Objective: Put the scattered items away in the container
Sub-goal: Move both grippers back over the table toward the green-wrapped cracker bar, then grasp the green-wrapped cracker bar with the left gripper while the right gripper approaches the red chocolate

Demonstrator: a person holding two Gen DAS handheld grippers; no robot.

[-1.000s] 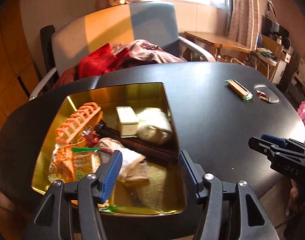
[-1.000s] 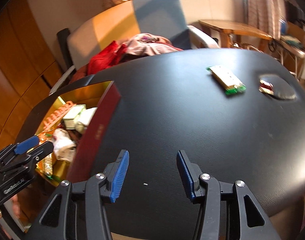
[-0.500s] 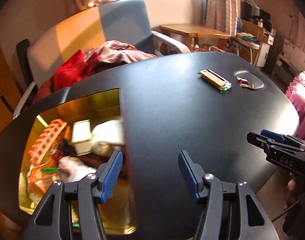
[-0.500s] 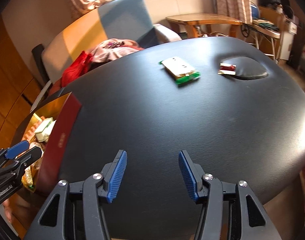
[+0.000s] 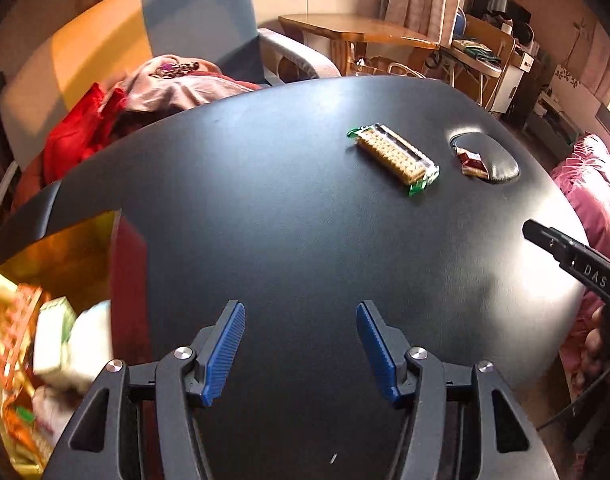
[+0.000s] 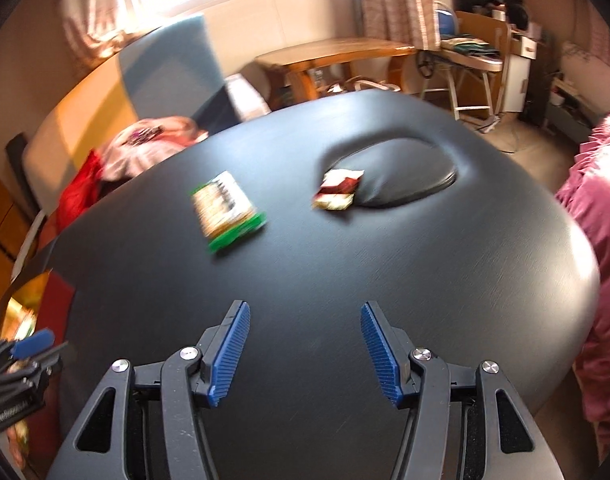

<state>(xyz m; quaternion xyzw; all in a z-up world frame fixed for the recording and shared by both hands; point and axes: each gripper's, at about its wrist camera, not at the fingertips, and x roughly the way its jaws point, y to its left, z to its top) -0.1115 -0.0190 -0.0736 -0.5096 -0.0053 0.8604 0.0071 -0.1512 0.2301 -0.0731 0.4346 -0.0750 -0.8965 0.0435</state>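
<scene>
A green-edged cracker packet (image 5: 394,158) lies on the far part of the black table (image 5: 305,240); it also shows in the right wrist view (image 6: 225,210). A small red-and-white sachet (image 5: 471,161) lies beside a dent in the tabletop, also in the right wrist view (image 6: 337,189). The gold-lined container (image 5: 65,300) with a red wall holds several items at the left. My left gripper (image 5: 301,344) is open and empty over bare table. My right gripper (image 6: 305,348) is open and empty, well short of both items.
An armchair (image 5: 193,40) piled with red and pink clothes (image 5: 145,96) stands behind the table. A wooden side table (image 6: 337,52) and cluttered desks are at the back right. Pink bedding (image 6: 597,240) lies off the table's right edge.
Both grippers swung right, away from the container and toward the cracker packet and sachet. The container has slid to the left edge of both views. Both stay open.
</scene>
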